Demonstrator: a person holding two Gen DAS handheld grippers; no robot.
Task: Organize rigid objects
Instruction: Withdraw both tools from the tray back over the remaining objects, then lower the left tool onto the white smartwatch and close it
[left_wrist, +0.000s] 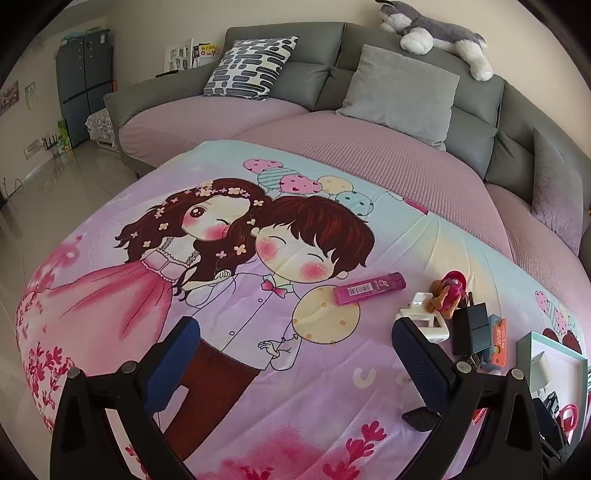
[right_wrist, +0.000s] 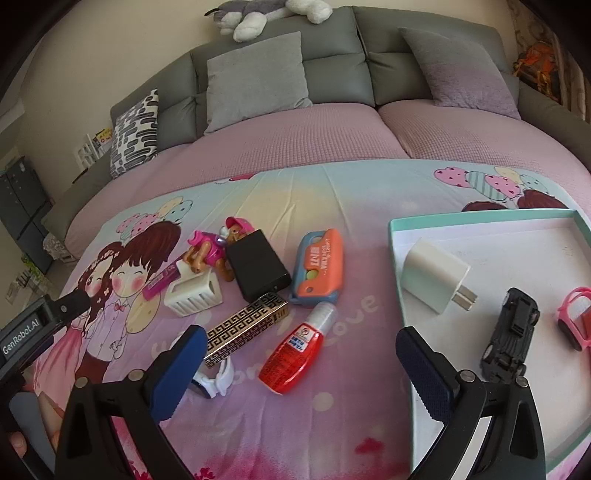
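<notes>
On the cartoon-print bedspread (right_wrist: 332, 192), a job partly done. Already inside the teal-rimmed tray (right_wrist: 393, 251): a white charger plug (right_wrist: 434, 275), a black toy car (right_wrist: 511, 334) and a pink toy (right_wrist: 574, 319) at the far right edge. Still loose on the cloth to the left of the tray: a red glue bottle (right_wrist: 295, 350), a gold-patterned box (right_wrist: 245, 328), an orange and blue case (right_wrist: 319, 267), a black box (right_wrist: 256, 269), a white hair clip (right_wrist: 194, 293), a dog figure (right_wrist: 210, 251), a pink lighter (left_wrist: 369, 288) and a white ring-shaped piece (right_wrist: 219, 378) half hidden behind a finger. More left than done, by the look of it. Right claw (right_wrist: 301, 358) spread wide and empty, tilted down over the cloth, straddling the glue bottle and the tray's near corner without touching either. Left claw (left_wrist: 291, 352) likewise wide and empty, angled down over bare bedspread, with the pile of loose things off beside its right finger. Likely next: one of the loose pieces nearest the tray.
</notes>
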